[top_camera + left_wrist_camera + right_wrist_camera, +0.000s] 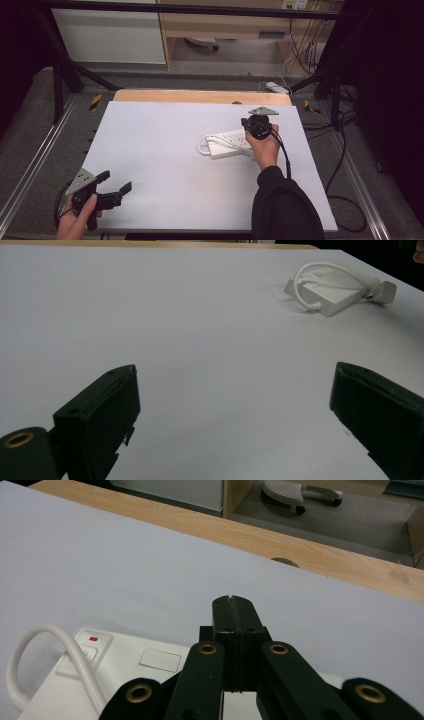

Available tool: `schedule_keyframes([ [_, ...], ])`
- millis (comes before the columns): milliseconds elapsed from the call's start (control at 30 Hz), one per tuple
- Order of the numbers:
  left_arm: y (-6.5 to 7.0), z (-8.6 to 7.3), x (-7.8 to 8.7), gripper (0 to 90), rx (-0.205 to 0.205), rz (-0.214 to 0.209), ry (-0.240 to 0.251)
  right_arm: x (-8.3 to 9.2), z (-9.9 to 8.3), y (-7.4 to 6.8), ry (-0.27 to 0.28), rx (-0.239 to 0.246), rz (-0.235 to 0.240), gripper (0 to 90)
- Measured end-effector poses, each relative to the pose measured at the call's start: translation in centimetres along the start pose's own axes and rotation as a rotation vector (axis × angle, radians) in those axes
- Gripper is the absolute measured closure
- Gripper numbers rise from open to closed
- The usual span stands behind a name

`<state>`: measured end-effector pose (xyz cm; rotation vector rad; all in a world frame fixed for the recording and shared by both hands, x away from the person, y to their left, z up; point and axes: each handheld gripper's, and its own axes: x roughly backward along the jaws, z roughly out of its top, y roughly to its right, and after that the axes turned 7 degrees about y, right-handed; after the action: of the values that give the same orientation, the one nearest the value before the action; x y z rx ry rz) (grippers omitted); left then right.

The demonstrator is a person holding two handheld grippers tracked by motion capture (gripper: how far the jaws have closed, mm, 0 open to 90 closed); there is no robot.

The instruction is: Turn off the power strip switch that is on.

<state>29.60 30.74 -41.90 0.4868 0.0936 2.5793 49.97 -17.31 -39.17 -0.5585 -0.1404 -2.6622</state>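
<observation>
A white power strip [226, 144] lies right of the table's middle, its white cable [202, 145] looped at its left end. My right gripper [256, 127] hovers over the strip's right end, jaws pressed together with nothing between them. In the right gripper view the shut tips [234, 605] point past the power strip [125, 680], whose red-marked switch [92, 641] and cable [30, 645] lie to the left. My left gripper [116, 182] rests at the near left corner, open and empty. In the left gripper view the left gripper [235, 390] faces the power strip [332, 290] far off.
A white sheet [165, 150] covers the table, with a bare wooden strip [200, 96] along its far edge. Black cables [345, 165] trail on the floor at the right. A metal frame [60, 80] surrounds the table, and a cabinet [110, 35] stands beyond.
</observation>
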Motion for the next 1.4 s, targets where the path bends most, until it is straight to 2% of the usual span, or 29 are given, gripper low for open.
schedule_keyframes([
  [400, 0.0, -0.1, 0.0, 6.0, 0.006, -0.002, -0.003, -1.2, -1.2, 0.0, -0.037, -0.012, -0.012, 90.0],
  [700, 0.0, -0.1, 0.0, 6.0, 0.006, -0.003, -0.002, -2.1, -1.9, -0.5, -0.061, -0.022, -0.025, 90.0],
  [1400, 0.1, -0.1, -0.1, 5.9, -0.010, 0.001, -0.009, -2.6, -3.2, 0.0, -0.098, -0.052, -0.060, 90.0],
])
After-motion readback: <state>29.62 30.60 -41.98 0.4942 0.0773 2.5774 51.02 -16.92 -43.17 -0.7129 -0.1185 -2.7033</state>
